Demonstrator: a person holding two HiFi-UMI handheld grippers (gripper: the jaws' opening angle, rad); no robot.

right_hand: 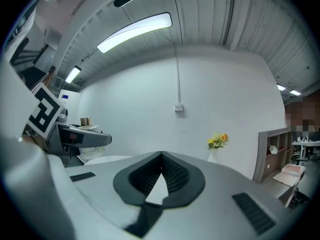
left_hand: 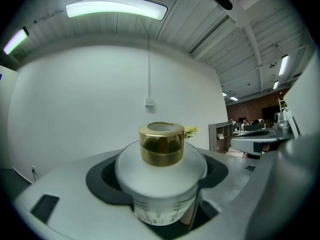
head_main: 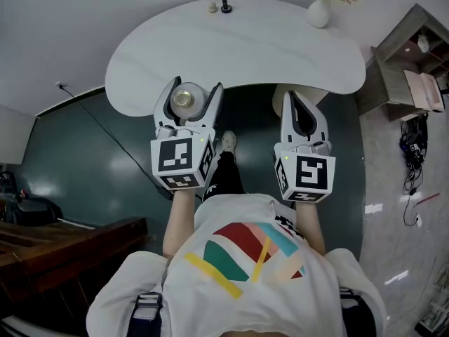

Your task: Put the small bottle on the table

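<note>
The small bottle [head_main: 185, 98] is white with a gold cap [left_hand: 161, 144]. My left gripper [head_main: 195, 87] is shut on its body and holds it upright, cap up, in the air by the near edge of the white table [head_main: 238, 48]. In the left gripper view the bottle [left_hand: 162, 184] fills the gap between the jaws. My right gripper [head_main: 290, 98] hovers to its right at about the same height, shut, with nothing between its fingers [right_hand: 161, 176]. From the right gripper view the left gripper [right_hand: 75, 136] and the bottle's cap [right_hand: 86, 121] show at the left.
A white vase of yellow flowers [head_main: 319, 9] stands at the table's far right, and two small objects [head_main: 224, 5] sit at its far edge. A grey shelf unit [head_main: 414, 69] is right of the table. A cable [head_main: 105, 128] runs across the dark floor at the left.
</note>
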